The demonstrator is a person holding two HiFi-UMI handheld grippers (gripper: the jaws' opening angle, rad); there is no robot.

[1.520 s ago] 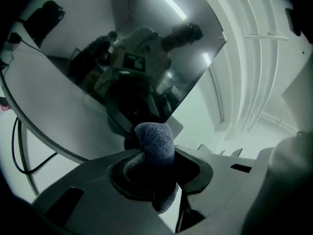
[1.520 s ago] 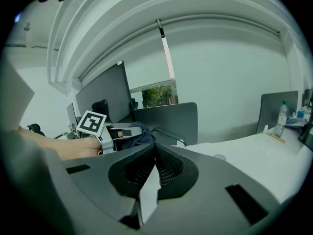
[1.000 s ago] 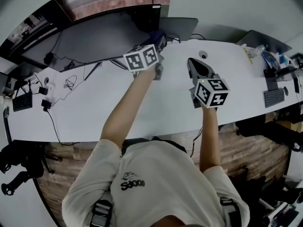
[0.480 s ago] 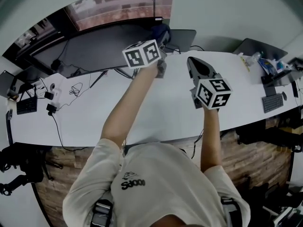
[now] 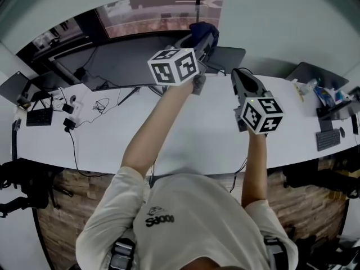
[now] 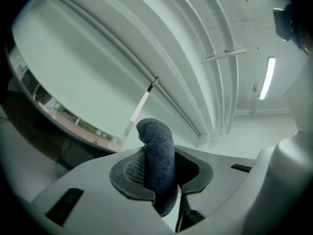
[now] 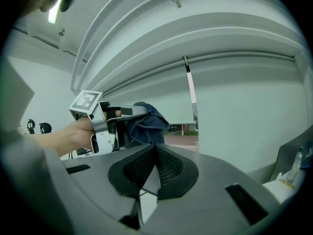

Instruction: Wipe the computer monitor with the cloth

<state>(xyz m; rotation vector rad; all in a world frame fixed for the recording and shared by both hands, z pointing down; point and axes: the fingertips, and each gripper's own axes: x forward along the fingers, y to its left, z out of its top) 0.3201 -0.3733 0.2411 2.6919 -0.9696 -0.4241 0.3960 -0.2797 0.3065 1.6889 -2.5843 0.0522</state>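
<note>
My left gripper is clamped on the dark blue knitted cloth, a fold of it standing up between the jaws. In the head view that cloth sits at the far right end of the wide, dark, curved computer monitor, whose long axis runs away to the left along the back of the white desk. So I judge the wipe goes leftward, with the left arm much nearer. My right gripper is pinched closed with nothing in it, off to the right over the desk. I can't tell whether the cloth touches the screen, since the marker cube covers that corner.
</note>
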